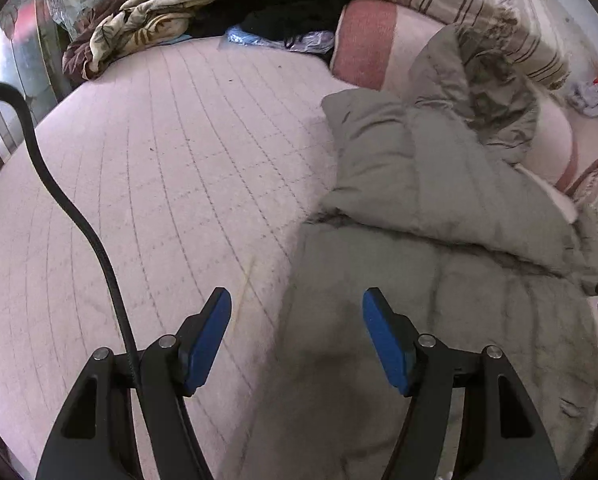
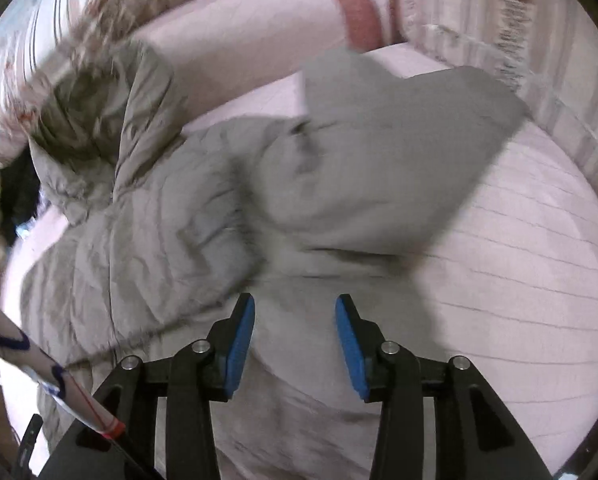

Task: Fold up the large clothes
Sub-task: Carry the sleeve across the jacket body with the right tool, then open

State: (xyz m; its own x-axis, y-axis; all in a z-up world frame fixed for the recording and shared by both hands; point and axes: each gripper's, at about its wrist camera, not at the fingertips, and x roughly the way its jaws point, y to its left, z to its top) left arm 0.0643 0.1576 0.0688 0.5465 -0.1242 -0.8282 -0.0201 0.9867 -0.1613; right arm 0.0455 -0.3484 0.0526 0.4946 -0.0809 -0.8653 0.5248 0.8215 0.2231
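Closest to the lens in both views are the grippers, so: left gripper (image 1: 297, 304) has its jaws wide apart with nothing between them, hanging right over the coat's left edge where it meets the bed (image 1: 159, 168). Right gripper (image 2: 295, 308) also has a gap between its pads, nothing pinched, hovering over the coat's middle. Both point steeply down.

The bed is huge and pink, and the coat (image 1: 439, 208) lies on its right half, puffy, grey-green. Looks like folding has only started imo: a sleeve (image 2: 399, 152) is flipped in across the body, though it's blurry. Its hood (image 1: 495, 80) is still sticking out toward the pillows, and the body isn't folded over yet. Other clothes (image 1: 139, 24) are piled at the far corner.
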